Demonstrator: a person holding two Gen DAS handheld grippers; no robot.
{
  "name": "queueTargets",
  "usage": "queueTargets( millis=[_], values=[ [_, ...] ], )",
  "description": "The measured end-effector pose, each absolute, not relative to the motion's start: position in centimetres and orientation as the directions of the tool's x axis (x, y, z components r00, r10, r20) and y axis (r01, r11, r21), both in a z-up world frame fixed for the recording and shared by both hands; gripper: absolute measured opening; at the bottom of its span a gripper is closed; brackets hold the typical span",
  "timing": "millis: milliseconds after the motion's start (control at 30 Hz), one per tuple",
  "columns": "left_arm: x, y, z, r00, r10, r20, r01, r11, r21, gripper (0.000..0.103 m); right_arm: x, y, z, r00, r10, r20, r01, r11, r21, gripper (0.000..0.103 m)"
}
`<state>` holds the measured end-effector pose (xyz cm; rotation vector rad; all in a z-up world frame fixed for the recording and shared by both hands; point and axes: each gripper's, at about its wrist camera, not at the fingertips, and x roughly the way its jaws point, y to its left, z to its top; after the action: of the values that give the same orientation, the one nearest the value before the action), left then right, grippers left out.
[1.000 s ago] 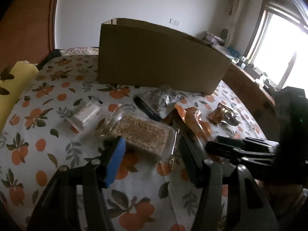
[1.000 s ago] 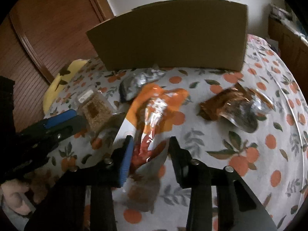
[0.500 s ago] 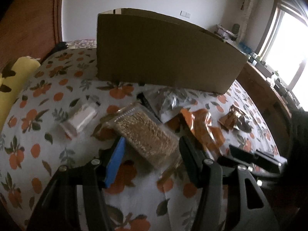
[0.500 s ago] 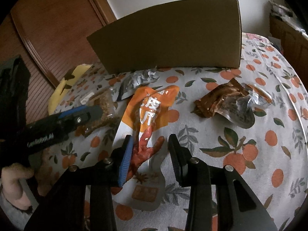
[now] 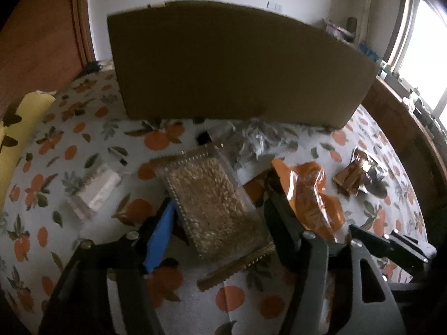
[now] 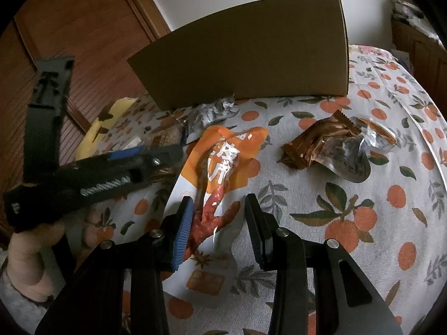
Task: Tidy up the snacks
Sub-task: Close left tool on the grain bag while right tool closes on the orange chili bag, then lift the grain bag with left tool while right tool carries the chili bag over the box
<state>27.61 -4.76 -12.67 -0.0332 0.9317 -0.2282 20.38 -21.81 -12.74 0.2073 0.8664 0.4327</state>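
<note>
Both wrist fisheyes look steeply down, close over the bedspread [image 5: 92, 237] toward the cardboard box [image 5: 237, 64] at 12 o'clock, sharing the orange pouch [image 6: 223, 164] and grain pack [image 5: 212, 203].

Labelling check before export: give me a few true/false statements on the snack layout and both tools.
1. The cardboard box stands behind the snacks. True.
2. The left tool straddles the clear grain pack. True; its jaws have just been opening.
3. The orange pouch already sits in the box. False: it lies on the orange-print cloth, between the right tool's fingers.
4. The brown packet is stacked on the orange pouch. False: apart, further right.
</note>
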Motion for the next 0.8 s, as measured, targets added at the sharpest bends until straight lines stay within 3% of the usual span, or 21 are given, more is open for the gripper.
queueTargets(
  millis=[333,500,800],
  values=[
    [27.7,-5.8,-13.1,0.594,-0.144,-0.791,0.211,0.977,-0.019,0.065,20.4,-21.6,-12.5,0.573,0.426,-0.701,-0.286,0.905,0.316,0.039],
    [27.2,-4.1,-12.8,0.601,-0.216,-0.769,0.213,0.971,-0.106,0.045,20.6,-20.9,-12.3,0.567,0.398,-0.721,-0.288,0.916,0.279,0.042],
    [25.1,-1.8,-12.7,0.589,-0.335,-0.735,0.276,0.939,-0.206,0.043,22.5,-20.0,-12.0,0.541,0.373,-0.754,-0.28,0.925,0.257,0.05]
  ],
)
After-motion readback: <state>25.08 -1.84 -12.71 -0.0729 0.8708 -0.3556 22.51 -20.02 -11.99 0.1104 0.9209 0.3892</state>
